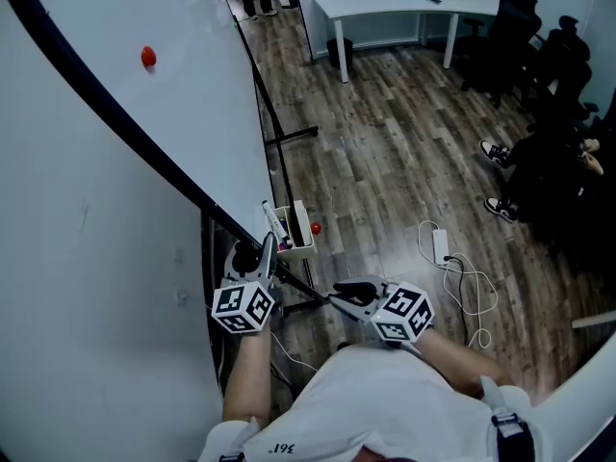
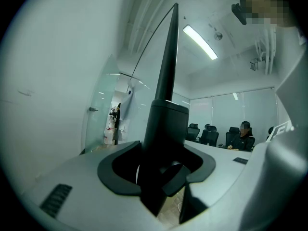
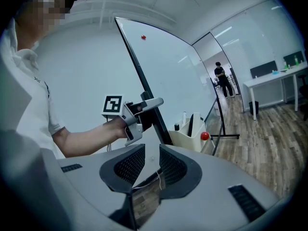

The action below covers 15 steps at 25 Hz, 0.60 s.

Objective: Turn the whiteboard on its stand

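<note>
The whiteboard (image 1: 183, 85) fills the left of the head view, tilted, with a black frame edge (image 1: 144, 145) running down it diagonally. A red magnet (image 1: 147, 57) sticks to its face. My left gripper (image 1: 262, 258) is shut on the lower end of that frame edge; in the left gripper view the black frame (image 2: 166, 105) stands between the jaws. The right gripper view shows the left gripper (image 3: 147, 107) clamped on the frame of the whiteboard (image 3: 173, 66). My right gripper (image 1: 345, 295) hangs just to the right, apart from the board, open and empty (image 3: 151, 170).
A white marker tray (image 1: 300, 234) with a red magnet (image 1: 315, 228) hangs by the board's lower corner. The stand's black foot (image 1: 289, 135) lies on the wood floor. A power strip with cables (image 1: 441, 246), a white desk (image 1: 404, 8), office chairs (image 1: 510, 37) and a seated person's shoes (image 1: 500, 152) are to the right.
</note>
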Each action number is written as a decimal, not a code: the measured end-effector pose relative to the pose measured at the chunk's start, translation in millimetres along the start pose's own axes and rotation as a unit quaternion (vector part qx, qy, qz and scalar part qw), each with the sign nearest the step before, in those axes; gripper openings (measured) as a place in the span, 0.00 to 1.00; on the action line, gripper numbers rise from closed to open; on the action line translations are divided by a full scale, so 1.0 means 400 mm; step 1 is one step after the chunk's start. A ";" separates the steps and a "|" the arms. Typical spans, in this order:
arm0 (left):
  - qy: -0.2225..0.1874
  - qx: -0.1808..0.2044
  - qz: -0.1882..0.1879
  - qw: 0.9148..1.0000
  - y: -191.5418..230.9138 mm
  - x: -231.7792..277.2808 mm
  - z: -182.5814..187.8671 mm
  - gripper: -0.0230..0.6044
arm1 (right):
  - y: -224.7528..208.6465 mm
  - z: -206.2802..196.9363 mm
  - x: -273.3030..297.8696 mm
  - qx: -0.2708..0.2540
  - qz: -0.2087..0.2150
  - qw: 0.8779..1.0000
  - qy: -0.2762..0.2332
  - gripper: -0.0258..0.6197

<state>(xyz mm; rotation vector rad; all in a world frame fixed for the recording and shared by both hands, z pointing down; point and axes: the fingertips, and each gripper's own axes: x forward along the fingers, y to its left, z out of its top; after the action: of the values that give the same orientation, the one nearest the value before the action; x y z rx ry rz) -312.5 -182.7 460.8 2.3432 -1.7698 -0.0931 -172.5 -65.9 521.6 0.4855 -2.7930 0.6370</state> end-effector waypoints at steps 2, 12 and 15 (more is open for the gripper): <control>0.000 0.000 -0.001 1.000 -0.002 -0.002 0.006 0.39 | 0.002 0.007 0.005 0.000 0.000 1.000 0.000 0.19; 0.001 -0.001 -0.003 1.000 -0.042 -0.043 -0.017 0.39 | 0.011 -0.012 0.003 0.000 0.002 1.000 -0.001 0.19; 0.002 0.000 -0.002 1.000 -0.052 -0.050 -0.010 0.39 | 0.013 0.000 0.003 0.000 0.002 1.000 -0.002 0.19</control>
<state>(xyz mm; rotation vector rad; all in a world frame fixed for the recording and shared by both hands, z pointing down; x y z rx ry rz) -297.7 -157.8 459.1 2.3457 -1.7619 -0.0885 -175.3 -61.8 520.1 0.4811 -2.7982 0.6389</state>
